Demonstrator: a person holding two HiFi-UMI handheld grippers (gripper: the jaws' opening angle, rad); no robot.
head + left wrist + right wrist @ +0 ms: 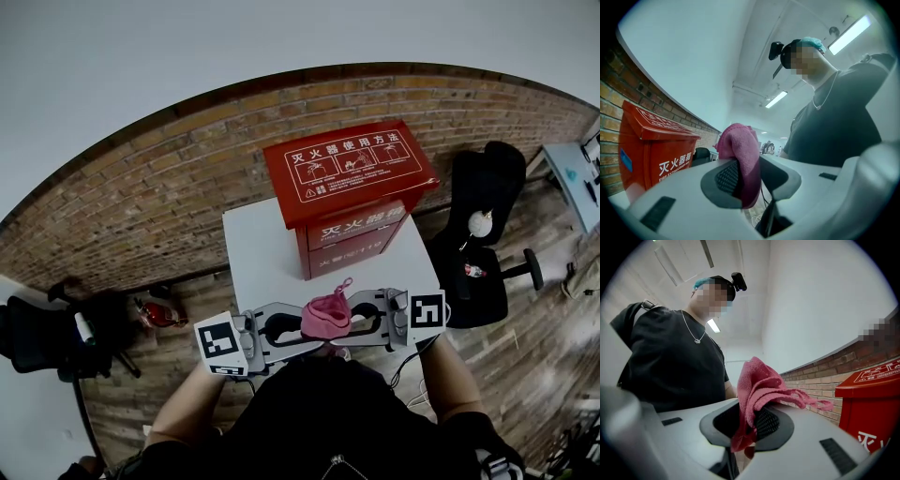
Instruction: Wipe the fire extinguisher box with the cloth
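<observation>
The fire extinguisher box (352, 192) is red and stands upright at the far part of the white tabletop (258, 253), with its back towards the brick wall (141, 187). Its sloped lid and lettered front face the person. The lid runs longest from side to side, across the person's line of sight.

The cloth (327, 316), pink and bunched, is not on the box. It hangs in the air over the near edge of the tabletop, well apart from the box front. From the cloth the box lies straight ahead and a little to the right, so the coming move looks like a push forward to the front panel or up onto the lid.

The left tongs (298, 328) and the right tongs (364, 317) point level at each other, side on to the box. They meet at the cloth. Each gripper view shows its jaws narrow, with the pads pressed on folds of the pink fabric, so both hold it. Both seem about equally far from the box, the right perhaps a shade nearer, since the box sits slightly to that side.

By count there is one box, one cloth, one tabletop and two tongs.
</observation>
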